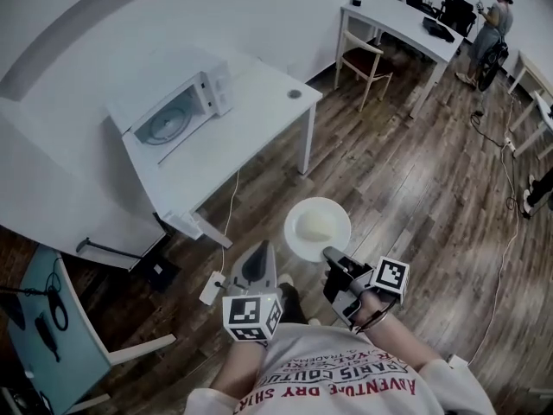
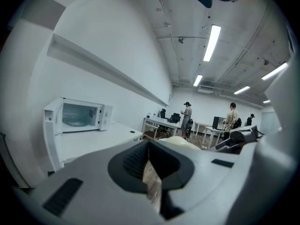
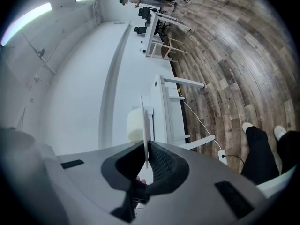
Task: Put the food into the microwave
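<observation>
A dark wood-plank floor (image 1: 406, 188) fills most of the head view. A long white table (image 1: 251, 128) stands against the wall at the upper left. On the table's far left end sits a white microwave (image 1: 186, 102) with its door (image 2: 50, 139) swung wide open. The round glass turntable (image 1: 162, 125) inside it is bare.

At the upper right there is a second white table (image 1: 406, 20) with a wooden chair (image 1: 363, 63) tucked beside it. A person (image 1: 492, 24) stands beyond that table. A white power strip (image 1: 212, 287) lies on the floor near the first table's leg.

The white plate (image 1: 302, 236) is held out over the floor in front of the person, well apart from the microwave and the table. It carries the food (image 1: 313, 224), a pale rounded mound.

The right gripper (image 1: 328, 253) is clamped on the plate's near rim. In the right gripper view the plate shows edge-on, pinched between the jaws. The left gripper (image 1: 257, 251) is just beside the plate on its left, with its jaws closed together and nothing between them.
</observation>
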A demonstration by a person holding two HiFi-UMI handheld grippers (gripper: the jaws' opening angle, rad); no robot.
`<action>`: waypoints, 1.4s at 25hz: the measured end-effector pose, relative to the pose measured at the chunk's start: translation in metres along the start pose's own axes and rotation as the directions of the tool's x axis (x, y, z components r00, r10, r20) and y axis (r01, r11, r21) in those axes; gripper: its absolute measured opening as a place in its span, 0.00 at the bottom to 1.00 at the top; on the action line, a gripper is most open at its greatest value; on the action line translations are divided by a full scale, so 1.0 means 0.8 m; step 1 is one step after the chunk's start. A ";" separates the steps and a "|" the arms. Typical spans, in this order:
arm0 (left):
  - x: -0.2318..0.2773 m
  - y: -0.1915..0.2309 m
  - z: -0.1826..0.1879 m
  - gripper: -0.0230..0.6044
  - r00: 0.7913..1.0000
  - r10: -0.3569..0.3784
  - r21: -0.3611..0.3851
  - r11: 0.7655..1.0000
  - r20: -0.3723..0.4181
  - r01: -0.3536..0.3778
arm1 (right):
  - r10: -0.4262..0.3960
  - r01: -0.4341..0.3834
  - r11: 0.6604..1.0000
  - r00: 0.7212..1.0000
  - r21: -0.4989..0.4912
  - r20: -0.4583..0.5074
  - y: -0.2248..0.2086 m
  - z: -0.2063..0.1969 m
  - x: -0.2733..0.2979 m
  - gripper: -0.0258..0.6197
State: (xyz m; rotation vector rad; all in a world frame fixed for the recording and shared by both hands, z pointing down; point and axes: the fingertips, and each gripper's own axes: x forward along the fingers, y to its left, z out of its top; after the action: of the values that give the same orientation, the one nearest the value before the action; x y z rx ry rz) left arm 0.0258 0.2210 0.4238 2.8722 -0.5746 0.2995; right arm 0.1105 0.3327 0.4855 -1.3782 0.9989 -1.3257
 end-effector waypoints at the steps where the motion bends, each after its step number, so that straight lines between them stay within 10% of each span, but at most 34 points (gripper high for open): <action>1: 0.016 0.011 0.005 0.05 1.000 -0.005 0.000 1.000 0.003 0.005 | -0.004 0.004 1.000 1.000 -0.007 0.002 0.003 0.009 0.017 0.08; 11: 0.141 0.126 0.063 0.05 1.000 -0.028 0.028 0.999 0.008 0.028 | -0.002 0.002 0.999 1.000 -0.033 0.011 0.057 0.067 0.188 0.08; 22: 0.194 0.241 0.095 0.05 0.990 0.133 -0.018 0.991 0.057 -0.132 | -0.008 -0.006 0.996 0.988 -0.094 -0.153 0.095 0.082 0.346 0.08; 35: 0.289 0.377 0.145 0.05 0.893 0.445 -0.108 0.893 0.064 -0.437 | -0.074 -0.022 0.983 0.861 -0.183 -0.502 0.140 0.109 0.550 0.08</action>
State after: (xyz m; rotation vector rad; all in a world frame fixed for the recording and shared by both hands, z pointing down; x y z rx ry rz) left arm 0.1335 -0.1615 0.4125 2.6454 -1.2295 0.2048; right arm 0.2384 -0.1113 0.4777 -1.1945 1.4906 -1.7018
